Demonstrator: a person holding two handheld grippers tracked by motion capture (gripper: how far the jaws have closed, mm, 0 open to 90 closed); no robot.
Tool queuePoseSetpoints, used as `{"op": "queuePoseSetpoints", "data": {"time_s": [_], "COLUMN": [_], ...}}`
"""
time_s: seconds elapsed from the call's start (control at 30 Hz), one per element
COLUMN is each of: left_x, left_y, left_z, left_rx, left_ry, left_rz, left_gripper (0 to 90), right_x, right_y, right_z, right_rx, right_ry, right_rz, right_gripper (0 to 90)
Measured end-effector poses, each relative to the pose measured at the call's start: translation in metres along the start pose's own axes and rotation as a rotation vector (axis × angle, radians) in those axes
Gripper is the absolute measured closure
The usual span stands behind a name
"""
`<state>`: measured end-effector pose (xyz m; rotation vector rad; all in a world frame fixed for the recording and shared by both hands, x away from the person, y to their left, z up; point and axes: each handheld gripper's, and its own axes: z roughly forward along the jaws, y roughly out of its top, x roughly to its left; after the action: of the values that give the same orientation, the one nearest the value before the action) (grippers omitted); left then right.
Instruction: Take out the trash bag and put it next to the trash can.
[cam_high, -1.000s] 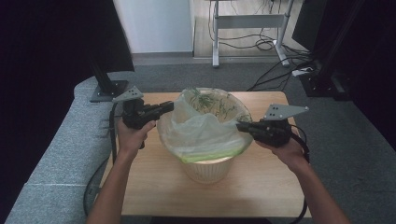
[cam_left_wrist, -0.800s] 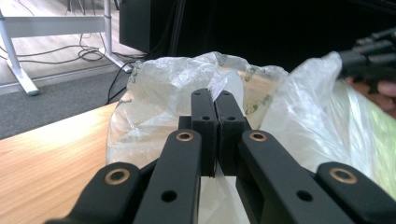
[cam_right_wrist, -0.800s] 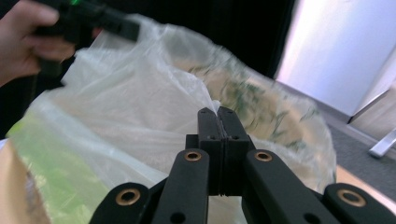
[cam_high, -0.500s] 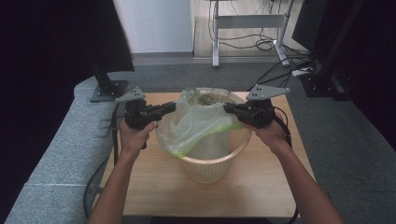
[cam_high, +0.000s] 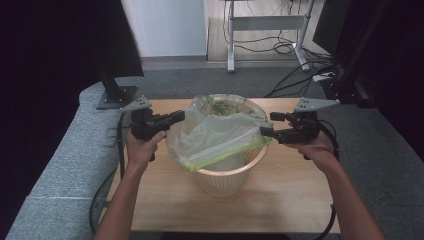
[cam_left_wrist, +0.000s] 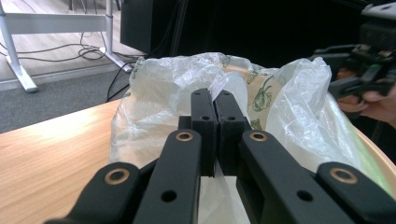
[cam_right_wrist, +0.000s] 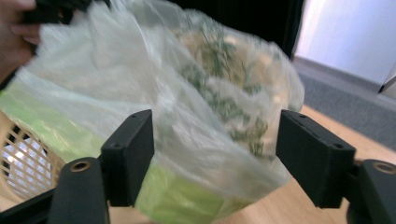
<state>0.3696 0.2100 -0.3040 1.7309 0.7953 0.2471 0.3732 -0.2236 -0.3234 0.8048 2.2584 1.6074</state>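
Observation:
A cream slotted basket (cam_high: 225, 176) stands in the middle of the wooden table (cam_high: 285, 200). A clear plastic bag with a green rim band (cam_high: 215, 136) is draped over and into it. My left gripper (cam_high: 181, 116) is at the basket's left rim, shut on a fold of the bag's film (cam_left_wrist: 214, 95). My right gripper (cam_high: 266, 125) hovers at the basket's right rim. Its jaws have just been opening and stand wide apart (cam_right_wrist: 215, 135). The bag (cam_right_wrist: 210, 102) bulges between them without being pinched. Part of the basket wall (cam_right_wrist: 21, 156) shows below the bag.
A monitor stand (cam_high: 115, 95) sits at the table's back left corner. Desk legs and loose cables (cam_high: 280, 47) lie on the floor behind. Dark equipment (cam_high: 350, 85) stands at the back right. Bare wood lies in front of the basket.
The right gripper went in towards the basket's top with the bag's edge, then opened, let the bag go and drew back to the right. The left gripper kept still.

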Motion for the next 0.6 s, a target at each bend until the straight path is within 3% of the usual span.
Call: {"op": "queuePoseSetpoints", "data": {"time_s": [0.1,0.17,0.27,0.37,0.47,0.6], "left_x": [0.001,0.002,0.005,0.008,0.01,0.013], "left_y": [0.0,0.0,0.0,-0.001,-0.002,-0.001], "left_z": [0.0,-0.001,-0.002,-0.003,-0.004,-0.003], "left_rx": [-0.002,-0.001,-0.002,-0.007,-0.016,-0.024], "left_ry": [0.001,0.001,0.002,0.005,0.0,-0.002], "left_rz": [-0.001,0.0,0.0,-0.004,-0.017,-0.026], "left_gripper": [88.6,88.6,88.6,88.7,88.8,89.0], "right_x": [-0.002,-0.001,-0.002,-0.003,-0.002,-0.002], "right_y": [-0.004,-0.003,0.0,0.002,0.006,0.012], "right_z": [0.008,0.011,0.015,0.017,0.02,0.026], "right_rx": [0.032,0.033,0.048,0.025,0.03,0.033], "right_ry": [-0.039,-0.09,-0.158,-0.197,-0.241,-0.251], "right_rz": [-0.018,-0.042,-0.042,-0.044,-0.049,-0.054], "right_gripper": [44.3,57.1,69.1,82.2,87.8,88.5]}}
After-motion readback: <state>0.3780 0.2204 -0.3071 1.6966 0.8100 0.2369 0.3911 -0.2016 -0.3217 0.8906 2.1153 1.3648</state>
